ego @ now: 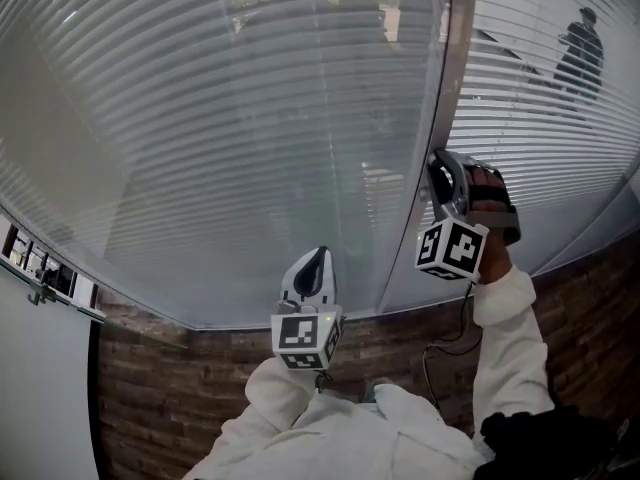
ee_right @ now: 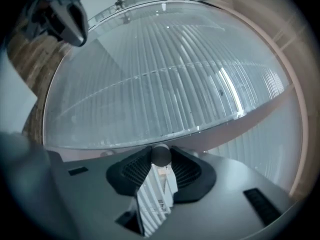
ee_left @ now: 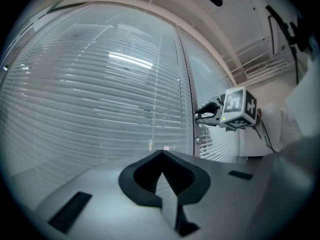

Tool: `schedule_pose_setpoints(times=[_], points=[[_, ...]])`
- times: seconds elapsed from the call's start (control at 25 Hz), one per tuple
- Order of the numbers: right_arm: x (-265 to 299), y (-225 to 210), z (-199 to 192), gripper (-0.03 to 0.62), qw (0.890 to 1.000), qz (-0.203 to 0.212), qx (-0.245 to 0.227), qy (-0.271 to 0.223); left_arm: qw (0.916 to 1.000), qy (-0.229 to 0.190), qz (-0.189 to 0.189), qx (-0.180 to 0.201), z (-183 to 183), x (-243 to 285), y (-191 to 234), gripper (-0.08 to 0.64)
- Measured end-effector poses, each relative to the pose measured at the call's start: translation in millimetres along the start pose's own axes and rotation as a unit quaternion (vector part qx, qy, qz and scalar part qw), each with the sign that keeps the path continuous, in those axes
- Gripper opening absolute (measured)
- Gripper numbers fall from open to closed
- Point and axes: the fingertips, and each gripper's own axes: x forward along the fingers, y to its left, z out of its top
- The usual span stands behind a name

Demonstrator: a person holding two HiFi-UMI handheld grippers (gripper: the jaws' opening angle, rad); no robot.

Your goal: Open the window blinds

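Lowered white blinds (ego: pixel 250 118) cover the big left pane, seen also in the left gripper view as blinds (ee_left: pixel 100 94) and in the right gripper view as blinds (ee_right: pixel 165 74). My right gripper (ego: pixel 441 175) is held against the upright window frame (ego: pixel 445 78) between the panes. In its own view the right gripper (ee_right: pixel 161 160) is shut on a small round grey knob (ee_right: pixel 161 155) at its jaw tips. My left gripper (ego: pixel 318 260) hangs lower and to the left, short of the glass. The left gripper (ee_left: pixel 162 155) is shut, and holds nothing.
A second pane with blinds (ego: pixel 540 118) lies right of the frame, and a person's dark figure (ego: pixel 582 48) shows through it. A brick wall (ego: pixel 190 368) runs under the sill. A white panel (ego: pixel 40 368) stands at the left. A cable (ego: pixel 445 353) hangs near my right sleeve.
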Motion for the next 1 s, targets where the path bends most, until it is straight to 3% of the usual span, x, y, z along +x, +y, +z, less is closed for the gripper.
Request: schedule_pose_setpoints(times=[0.08,0.16,0.28,0.36,0.48,0.64,0.68,0.76,0.84,1.0], points=[[-3,-3,1,0.135,0.998,0.005,0.069,-0.002,1.0000,0.001,-0.001,0.000,1,-2,-1,-0.003],[-3,-6,0,0.133,0.988,0.006,0.152,-0.007,1.0000,0.002,0.000,0.001,1,-2,0,-0.002],[0,-10,-2,0.133,0.959,0.007,0.282,-0.012,1.0000,-0.001,0.005,-0.003,2,1,3,-0.002],[1,-13,-4,0.132,0.932,0.012,0.363,-0.016,1.0000,-0.003,0.007,-0.005,4,2,4,-0.002],[3,-16,-8,0.132,0.871,0.025,0.490,-0.033,0.9999,-0.004,0.006,-0.007,5,0,3,-0.002],[3,-16,-14,0.132,0.800,0.025,0.598,-0.047,0.9999,-0.003,0.008,-0.011,4,-5,5,-0.003],[3,-16,-15,0.132,0.777,0.025,0.627,-0.053,0.9999,-0.003,0.008,-0.012,4,-7,6,-0.003],[2,-16,-16,0.132,0.716,0.028,0.694,-0.068,0.9999,-0.003,0.009,-0.012,4,-10,8,-0.003],[3,-16,-19,0.132,0.642,0.033,0.762,-0.081,0.9998,-0.003,0.013,-0.014,5,-13,10,-0.003],[3,-16,-23,0.132,0.481,0.036,0.871,-0.094,0.9997,-0.002,0.020,-0.016,6,-17,14,-0.003]])
